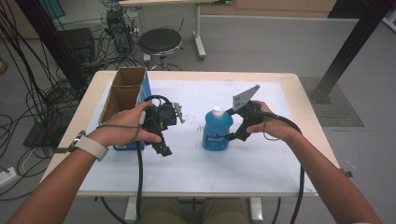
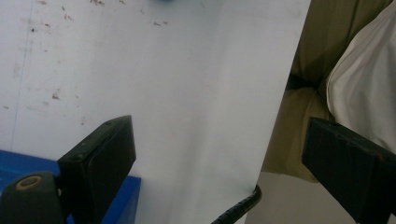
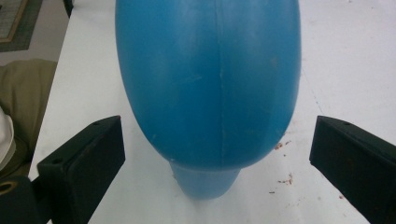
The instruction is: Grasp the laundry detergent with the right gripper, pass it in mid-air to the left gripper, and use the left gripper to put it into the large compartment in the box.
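Note:
A blue plastic bottle [image 1: 217, 131] with a white cap stands upright in the middle of the white table top [image 1: 196, 163]. My right gripper [image 1: 232, 125] is at the bottle's right side, open, with its jaws to either side of it. In the right gripper view the blue bottle [image 3: 208, 84] sits between the wide-apart jaws of the right gripper [image 3: 217, 126], neither pad touching it. My left gripper [image 1: 163, 142] hangs open left of the bottle, pointed down and back toward the table's near edge. Nothing is held between the jaws of the left gripper [image 2: 217, 135], which stand over bare white table.
An open cardboard box [image 1: 126, 93] with blue sides stands at the table's left, right behind my left hand; its blue side [image 2: 14, 163] is close to the left jaw. Small brown crumbs [image 1: 194, 122] lie left of the bottle. A black stool [image 1: 160, 41] and cables are beyond the table.

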Motion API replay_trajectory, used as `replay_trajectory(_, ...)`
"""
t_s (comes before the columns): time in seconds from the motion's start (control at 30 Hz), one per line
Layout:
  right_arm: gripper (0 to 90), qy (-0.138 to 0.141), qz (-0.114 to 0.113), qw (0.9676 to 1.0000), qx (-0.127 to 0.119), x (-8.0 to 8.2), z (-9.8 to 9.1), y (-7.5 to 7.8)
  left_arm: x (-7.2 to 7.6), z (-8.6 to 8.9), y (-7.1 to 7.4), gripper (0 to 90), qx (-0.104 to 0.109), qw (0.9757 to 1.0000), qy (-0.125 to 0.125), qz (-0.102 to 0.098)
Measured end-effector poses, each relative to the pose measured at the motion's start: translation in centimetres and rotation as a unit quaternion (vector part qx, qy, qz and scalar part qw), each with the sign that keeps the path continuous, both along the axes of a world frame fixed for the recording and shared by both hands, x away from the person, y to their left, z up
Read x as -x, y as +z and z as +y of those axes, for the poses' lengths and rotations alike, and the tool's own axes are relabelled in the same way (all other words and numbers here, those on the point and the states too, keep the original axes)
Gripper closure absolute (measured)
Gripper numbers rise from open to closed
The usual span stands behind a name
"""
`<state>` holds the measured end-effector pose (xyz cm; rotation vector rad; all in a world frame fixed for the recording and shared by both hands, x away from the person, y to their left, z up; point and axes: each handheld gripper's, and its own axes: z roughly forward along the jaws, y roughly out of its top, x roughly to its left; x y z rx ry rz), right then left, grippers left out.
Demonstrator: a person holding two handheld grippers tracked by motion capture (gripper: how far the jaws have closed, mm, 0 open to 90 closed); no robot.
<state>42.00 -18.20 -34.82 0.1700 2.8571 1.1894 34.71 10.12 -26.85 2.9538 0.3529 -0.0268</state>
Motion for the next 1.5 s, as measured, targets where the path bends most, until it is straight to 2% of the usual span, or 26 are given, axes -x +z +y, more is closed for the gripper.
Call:
replay_trajectory(0.2, 3.1, 0.000, 0.000, 1.0000, 0.003, 0.03, 0.04, -0.04, -0.02, -0.01, 0.07, 10.3, -0.004, 1.0000, -0.004, -0.001)
replay_trajectory(1.5, 3.4, -0.004, 0.004, 1.0000, 0.005, -0.05, -0.06, -0.07, 0.08, 0.16, 0.10, 10.3, 0.002, 1.0000, 0.003, -0.002)
